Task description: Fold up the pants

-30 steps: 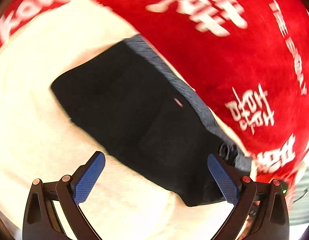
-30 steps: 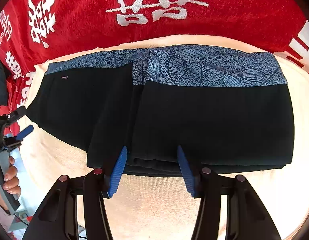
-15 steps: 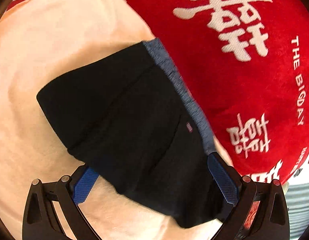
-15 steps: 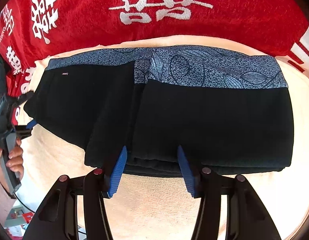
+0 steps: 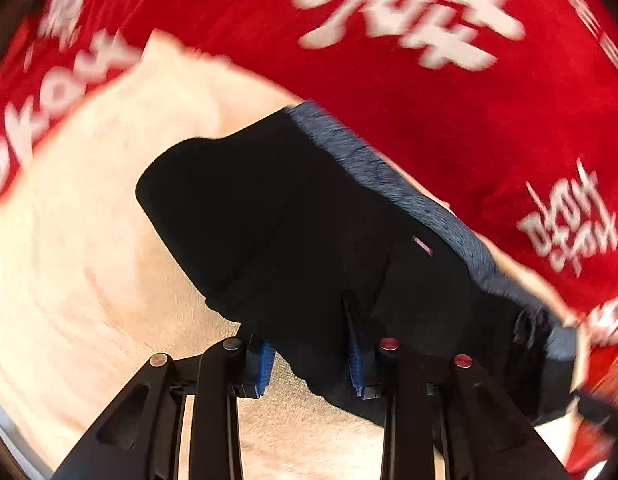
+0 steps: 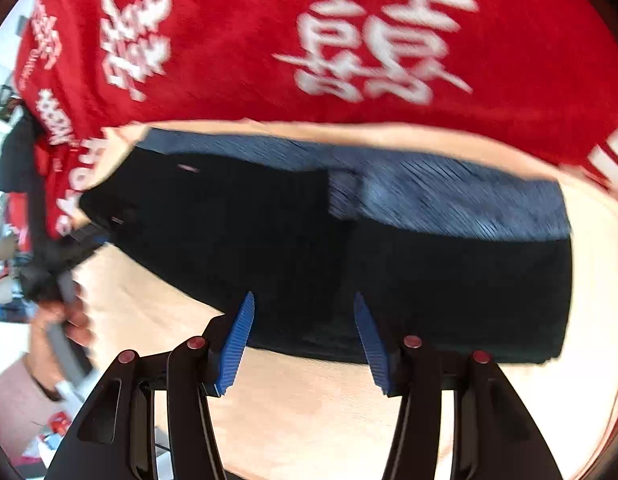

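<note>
The folded pants [image 6: 389, 264] lie lengthwise left-right, waistband away; left gripper [image 5: 309, 356], earlier wide, closes around their edge; right gripper [image 6: 305, 344] grips them half-open.

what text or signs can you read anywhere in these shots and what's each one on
Large white double-happiness character "囍" on the red blanket, right wrist view.
A second white character further left on the blanket: too blurred to read.
"okou", partial white lettering at the blanket's left edge, left wrist view; last letter uncertain.
Small white motifs on the blanket: blurred, unreadable.
Tiny tag on the black pants: too small to read.
</note>
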